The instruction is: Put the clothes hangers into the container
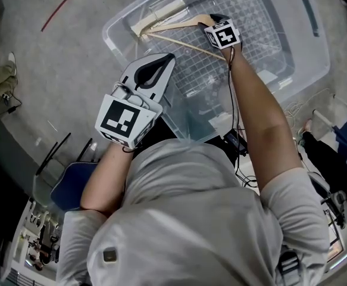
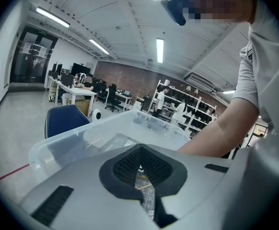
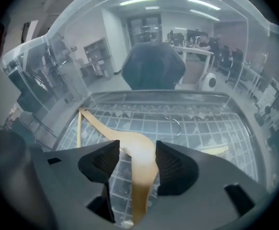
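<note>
Between the spread pads of your right gripper (image 3: 133, 159), the wooden hanger (image 3: 140, 174) sits unpinched, already lying on the gridded floor of the clear container (image 1: 111, 31), upper centre of the head view. Your left gripper (image 1: 160, 64) hovers over the near rim, jaws pressed together on nothing. No hanger shows outside the container, so this one looks delivered.

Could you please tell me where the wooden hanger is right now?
The wooden hanger is inside the clear container, toward its far-left corner in the head view, its middle between the open jaws of the right gripper.
</note>
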